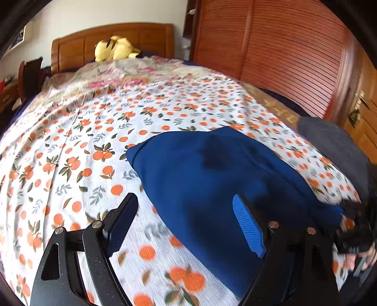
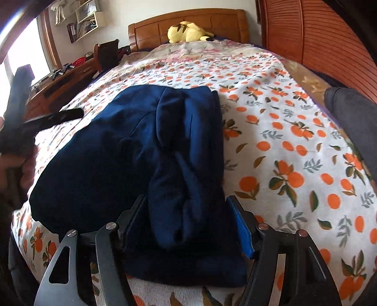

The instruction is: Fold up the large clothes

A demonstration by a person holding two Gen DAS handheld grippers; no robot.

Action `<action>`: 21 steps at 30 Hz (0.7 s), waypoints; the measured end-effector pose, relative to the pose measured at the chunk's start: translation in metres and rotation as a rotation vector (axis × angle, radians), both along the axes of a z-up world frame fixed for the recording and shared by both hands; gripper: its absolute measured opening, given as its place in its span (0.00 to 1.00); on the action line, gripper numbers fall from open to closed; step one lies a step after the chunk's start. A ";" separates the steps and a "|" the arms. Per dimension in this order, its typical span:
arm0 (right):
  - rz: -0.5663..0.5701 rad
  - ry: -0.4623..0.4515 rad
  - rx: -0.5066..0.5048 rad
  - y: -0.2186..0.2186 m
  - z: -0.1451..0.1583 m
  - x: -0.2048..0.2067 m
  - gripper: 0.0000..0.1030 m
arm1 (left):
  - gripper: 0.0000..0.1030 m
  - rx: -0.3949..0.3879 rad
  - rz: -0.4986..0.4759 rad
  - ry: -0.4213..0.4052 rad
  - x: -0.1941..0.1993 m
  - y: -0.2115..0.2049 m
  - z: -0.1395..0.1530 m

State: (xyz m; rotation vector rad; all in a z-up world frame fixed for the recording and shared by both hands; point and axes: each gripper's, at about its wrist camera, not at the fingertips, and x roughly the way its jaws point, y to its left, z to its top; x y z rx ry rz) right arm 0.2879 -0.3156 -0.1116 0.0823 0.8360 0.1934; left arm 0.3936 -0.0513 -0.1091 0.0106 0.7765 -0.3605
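Note:
A dark blue garment lies partly folded on the bed's orange-print sheet. My left gripper is open and empty, hovering over the garment's left edge. In the right wrist view the blue garment has a sleeve bunched along its right side. My right gripper is open with its jaws astride the garment's near end, not closed on it. The other gripper and its hand show at the left of that view.
A yellow plush toy rests by the wooden headboard. A grey cloth lies at the bed's right edge. A slatted wooden wardrobe stands on the right. A desk stands to the left.

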 end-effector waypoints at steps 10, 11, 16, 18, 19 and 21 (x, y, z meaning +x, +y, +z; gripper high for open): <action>0.027 0.017 0.048 -0.004 -0.004 0.006 0.67 | 0.81 0.064 0.059 0.083 0.076 0.000 -0.042; 0.029 0.018 0.049 -0.004 -0.003 0.006 0.67 | 0.81 0.060 0.060 0.091 0.078 -0.001 -0.044; 0.033 0.019 0.057 -0.005 -0.004 0.006 0.67 | 0.81 0.057 0.056 0.099 0.085 -0.009 -0.052; 0.035 0.020 0.058 -0.005 -0.004 0.007 0.67 | 0.81 0.060 0.054 0.097 0.085 -0.011 -0.052; 0.035 0.020 0.058 -0.005 -0.004 0.007 0.67 | 0.81 0.061 0.053 0.098 0.086 -0.012 -0.053; 0.035 0.018 0.055 -0.004 -0.004 0.007 0.67 | 0.81 0.063 0.051 0.098 0.087 -0.011 -0.053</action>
